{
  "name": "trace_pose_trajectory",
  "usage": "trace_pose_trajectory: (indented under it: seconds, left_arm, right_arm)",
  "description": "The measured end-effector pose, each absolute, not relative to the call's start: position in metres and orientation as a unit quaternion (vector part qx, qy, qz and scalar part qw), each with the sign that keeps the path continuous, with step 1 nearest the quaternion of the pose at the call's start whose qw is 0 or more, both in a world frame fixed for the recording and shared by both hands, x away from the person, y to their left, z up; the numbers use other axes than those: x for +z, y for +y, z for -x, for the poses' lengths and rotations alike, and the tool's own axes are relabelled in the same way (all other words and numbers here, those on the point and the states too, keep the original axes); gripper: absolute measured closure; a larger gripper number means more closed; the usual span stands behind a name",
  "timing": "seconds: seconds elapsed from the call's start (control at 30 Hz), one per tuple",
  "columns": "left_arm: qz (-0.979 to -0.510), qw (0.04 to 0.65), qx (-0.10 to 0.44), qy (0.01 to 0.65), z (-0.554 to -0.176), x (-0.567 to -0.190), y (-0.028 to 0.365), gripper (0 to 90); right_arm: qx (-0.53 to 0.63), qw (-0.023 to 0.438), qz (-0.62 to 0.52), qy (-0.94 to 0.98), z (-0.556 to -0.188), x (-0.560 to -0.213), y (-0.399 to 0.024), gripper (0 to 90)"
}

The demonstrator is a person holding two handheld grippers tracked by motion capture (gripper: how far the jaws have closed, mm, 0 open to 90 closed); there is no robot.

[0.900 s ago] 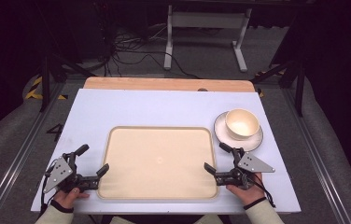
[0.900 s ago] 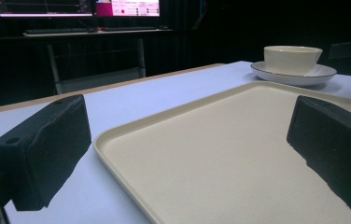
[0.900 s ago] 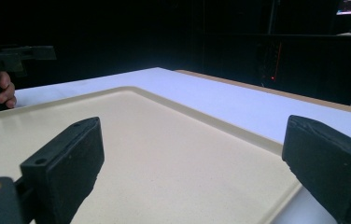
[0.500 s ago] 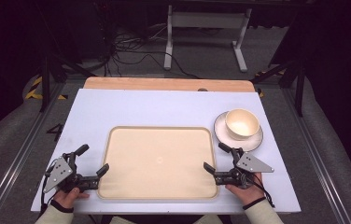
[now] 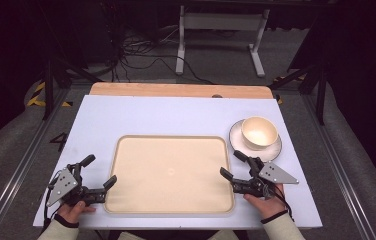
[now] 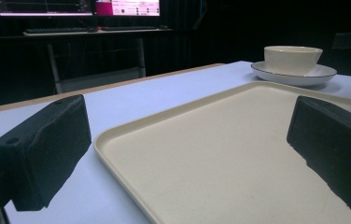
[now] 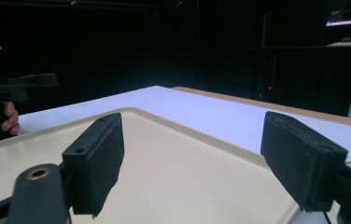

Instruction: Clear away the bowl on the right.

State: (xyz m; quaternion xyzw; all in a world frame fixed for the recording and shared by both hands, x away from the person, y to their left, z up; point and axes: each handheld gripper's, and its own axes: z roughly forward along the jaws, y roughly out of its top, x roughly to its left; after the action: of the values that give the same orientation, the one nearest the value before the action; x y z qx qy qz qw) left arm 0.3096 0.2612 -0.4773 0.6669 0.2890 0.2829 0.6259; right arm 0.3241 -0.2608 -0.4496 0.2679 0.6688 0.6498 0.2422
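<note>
Nothing has shifted since the earlier frames: both hands still rest low at the bench's [image 5: 186, 112] near edge, the left claw [image 5: 99, 172] and right claw [image 5: 235, 164] each spread wide and empty astride opposite near corners of the cream tray [image 5: 170, 172]. The tray lies flat and bare at mid-bench, with open surface beyond it. A bowl [image 5: 259, 132] on its saucer [image 5: 241, 145] sits just past the right claw; the forearms are cut off below.

Table [image 5: 176, 115]; tray [image 5: 171, 172]; saucer [image 5: 238, 145].
</note>
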Motion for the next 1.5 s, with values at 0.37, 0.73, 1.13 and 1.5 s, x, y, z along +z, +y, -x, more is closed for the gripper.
trace_pose_trajectory:
  seconds: [0.37, 0.73, 1.13, 1.5]
  left_arm:
    - [-0.667, 0.626, 0.282, 0.29, -0.31, -0.477, 0.261, 0.2]
    - [-0.667, 0.626, 0.282, 0.291, -0.309, -0.477, 0.261, 0.2]
    - [-0.667, 0.626, 0.283, 0.289, -0.31, -0.477, 0.261, 0.2]
    - [-0.667, 0.626, 0.283, 0.29, -0.309, -0.477, 0.261, 0.2]
  right_arm:
    - [0.634, 0.242, -0.256, 0.688, -0.32, -0.428, -0.253, 22.6]
    - [0.644, 0.243, -0.247, 0.683, -0.318, -0.405, -0.249, 24.8]
    - [0.648, 0.238, -0.241, 0.682, -0.317, -0.387, -0.245, 25.9]
    - [0.639, 0.261, -0.262, 0.675, -0.317, -0.386, -0.249, 26.8]
